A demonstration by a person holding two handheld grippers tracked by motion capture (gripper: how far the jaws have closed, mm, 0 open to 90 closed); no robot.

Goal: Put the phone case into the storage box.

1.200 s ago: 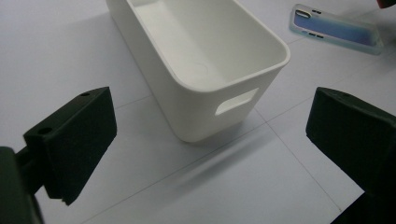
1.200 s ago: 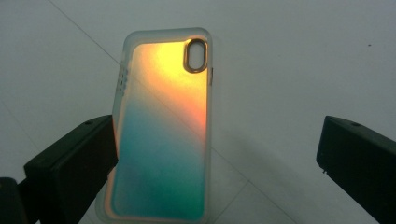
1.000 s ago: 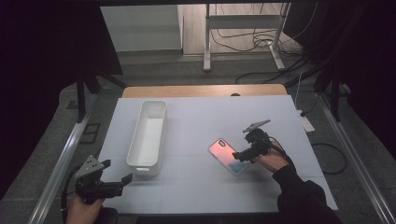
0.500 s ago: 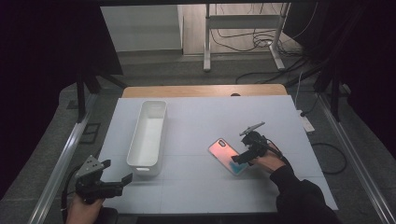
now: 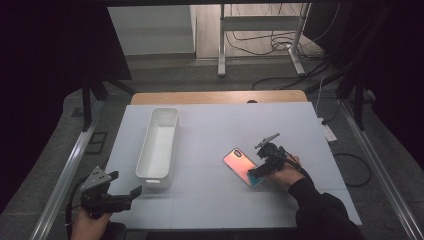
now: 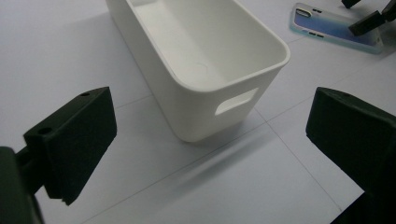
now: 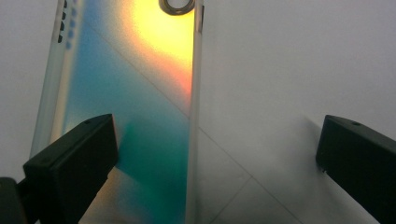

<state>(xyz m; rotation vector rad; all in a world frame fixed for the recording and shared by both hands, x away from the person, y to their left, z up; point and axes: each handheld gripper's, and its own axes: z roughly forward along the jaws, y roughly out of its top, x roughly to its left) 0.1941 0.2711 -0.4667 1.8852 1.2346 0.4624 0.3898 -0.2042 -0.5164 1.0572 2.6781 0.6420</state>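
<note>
Right gripper [image 5: 256, 173] straddles glossy, flat, iridescent phone case [image 5: 242, 165].

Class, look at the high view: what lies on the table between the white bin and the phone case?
Nothing: between the white bin and the phone case the high view shows bare table.

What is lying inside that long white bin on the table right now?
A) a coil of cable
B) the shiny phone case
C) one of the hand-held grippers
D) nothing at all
D: the white bin shows a bare floor in the left gripper view, while the phone case lies flat on the table by the right gripper, whose fingers stand apart over one of its ends.
</note>
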